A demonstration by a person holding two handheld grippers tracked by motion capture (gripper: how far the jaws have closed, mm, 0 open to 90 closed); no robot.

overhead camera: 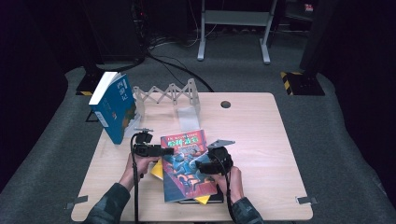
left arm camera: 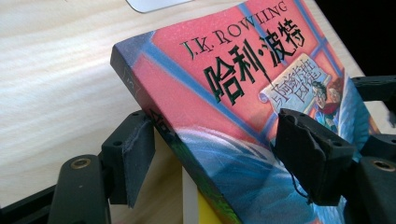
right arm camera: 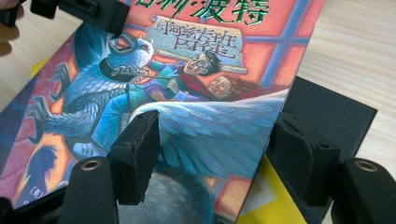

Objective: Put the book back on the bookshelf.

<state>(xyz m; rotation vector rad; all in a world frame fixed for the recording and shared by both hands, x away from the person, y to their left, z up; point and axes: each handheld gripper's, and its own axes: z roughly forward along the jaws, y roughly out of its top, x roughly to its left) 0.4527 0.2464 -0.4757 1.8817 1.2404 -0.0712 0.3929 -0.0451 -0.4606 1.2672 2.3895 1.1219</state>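
Observation:
A red and blue illustrated paperback (overhead camera: 187, 163) lies on top of a small stack near the table's front, over a yellow book (overhead camera: 157, 170) and a black book (right arm camera: 327, 105). My left gripper (overhead camera: 161, 150) is at the paperback's spine corner (left arm camera: 140, 88). Its jaws stand wide apart, one pad against the spine and the other resting on the cover. From the other side my right gripper (overhead camera: 205, 164) straddles the paperback's long edge (right arm camera: 273, 135), open, with one jaw over the cover and one beside the edge above the black book.
A blue book (overhead camera: 114, 107) stands tilted at the table's back left beside a white folding book rack (overhead camera: 168, 95). A clear divider (overhead camera: 187, 117) lies behind the stack. The table (overhead camera: 261, 154) has a cable hole (overhead camera: 225, 104) at the back.

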